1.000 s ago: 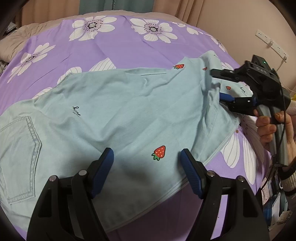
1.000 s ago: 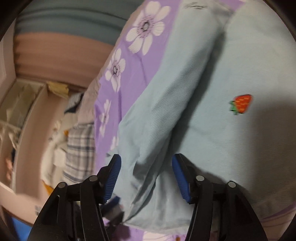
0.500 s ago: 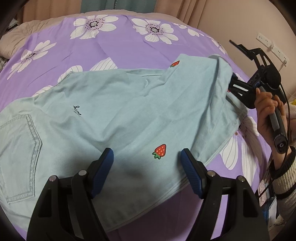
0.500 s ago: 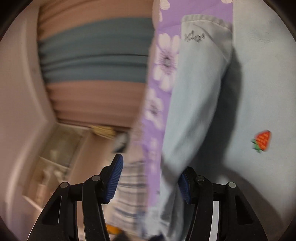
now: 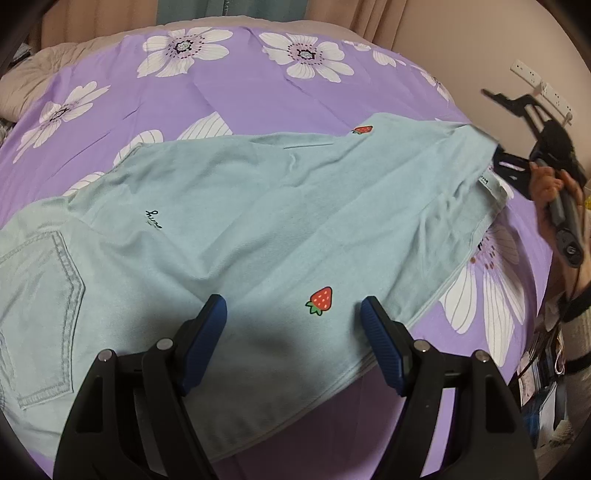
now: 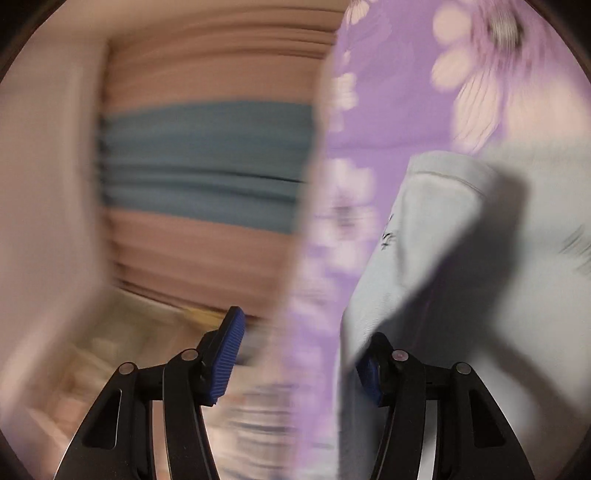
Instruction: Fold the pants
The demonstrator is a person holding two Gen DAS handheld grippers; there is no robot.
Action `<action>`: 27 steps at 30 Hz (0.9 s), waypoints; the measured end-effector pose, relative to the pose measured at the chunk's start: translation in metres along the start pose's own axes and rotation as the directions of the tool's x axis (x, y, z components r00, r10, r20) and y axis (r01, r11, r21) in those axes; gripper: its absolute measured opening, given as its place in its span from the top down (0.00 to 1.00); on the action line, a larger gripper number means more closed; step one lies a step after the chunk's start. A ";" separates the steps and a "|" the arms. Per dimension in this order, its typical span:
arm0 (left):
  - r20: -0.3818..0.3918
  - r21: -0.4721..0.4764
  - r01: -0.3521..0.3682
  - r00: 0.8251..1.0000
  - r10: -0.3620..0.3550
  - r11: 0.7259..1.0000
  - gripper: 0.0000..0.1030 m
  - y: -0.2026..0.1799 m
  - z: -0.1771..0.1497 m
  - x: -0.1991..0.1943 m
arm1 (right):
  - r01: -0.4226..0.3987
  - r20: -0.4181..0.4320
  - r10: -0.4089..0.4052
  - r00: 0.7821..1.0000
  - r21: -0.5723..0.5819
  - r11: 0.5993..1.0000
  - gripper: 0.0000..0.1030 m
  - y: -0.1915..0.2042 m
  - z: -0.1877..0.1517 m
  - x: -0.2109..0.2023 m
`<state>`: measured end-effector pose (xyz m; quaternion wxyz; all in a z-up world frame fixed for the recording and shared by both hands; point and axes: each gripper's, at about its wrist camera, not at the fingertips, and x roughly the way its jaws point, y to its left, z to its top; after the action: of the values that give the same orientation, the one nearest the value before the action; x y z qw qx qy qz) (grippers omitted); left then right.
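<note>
Light blue pants (image 5: 258, 229) with red strawberry patches lie spread across the purple flowered bedspread (image 5: 221, 96). A back pocket shows at the left. My left gripper (image 5: 291, 317) is open just above the pants' near edge, beside a strawberry (image 5: 320, 300). My right gripper (image 5: 513, 166) is at the pants' far right end, tilted up, its fingertips hidden behind the cloth. In the blurred right wrist view the right gripper (image 6: 299, 354) is open, with the pants (image 6: 443, 258) draped over the right finger.
The bed's right edge falls away near the right hand (image 5: 546, 184). A wall with power sockets (image 5: 539, 81) stands behind it. Curtains (image 5: 369, 14) hang beyond the bed's far end. A beige pillow (image 5: 22, 81) lies at the far left.
The right gripper has swung up and turned at the pants' right end, lifting that end of the cloth. The left gripper has stayed in place, open.
</note>
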<state>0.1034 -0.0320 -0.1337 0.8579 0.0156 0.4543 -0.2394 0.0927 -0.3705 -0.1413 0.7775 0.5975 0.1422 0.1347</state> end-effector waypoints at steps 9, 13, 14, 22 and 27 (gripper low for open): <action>-0.010 0.005 -0.013 1.000 0.013 1.000 0.25 -0.002 0.001 0.000 | 0.071 -0.052 -0.072 0.996 -0.032 0.997 0.44 0.006 0.007 -0.047; -0.022 0.015 -0.008 1.000 0.009 1.000 0.25 -0.001 0.000 -0.002 | 0.237 -0.032 -0.238 0.971 -0.046 0.971 0.44 -0.001 0.007 -0.047; -0.026 0.022 -0.008 1.000 0.009 1.000 0.25 -0.001 0.000 -0.002 | 0.254 -0.010 -0.255 0.967 -0.049 0.966 0.44 -0.004 0.009 -0.051; -0.045 0.021 -0.014 0.999 0.015 1.000 0.25 -0.002 0.001 -0.003 | 0.392 0.014 -0.392 0.920 -0.085 0.916 0.95 -0.030 0.029 -0.045; -0.064 0.002 0.032 0.997 -0.031 0.999 0.25 0.004 0.001 -0.008 | 0.460 0.036 -0.464 0.885 -0.213 0.862 0.96 -0.004 0.029 -0.038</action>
<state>0.1017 -0.0253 -0.1276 0.8389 0.0176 0.4815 -0.2530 0.0687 -0.4118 -0.1355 0.8460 0.4571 0.2721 -0.0358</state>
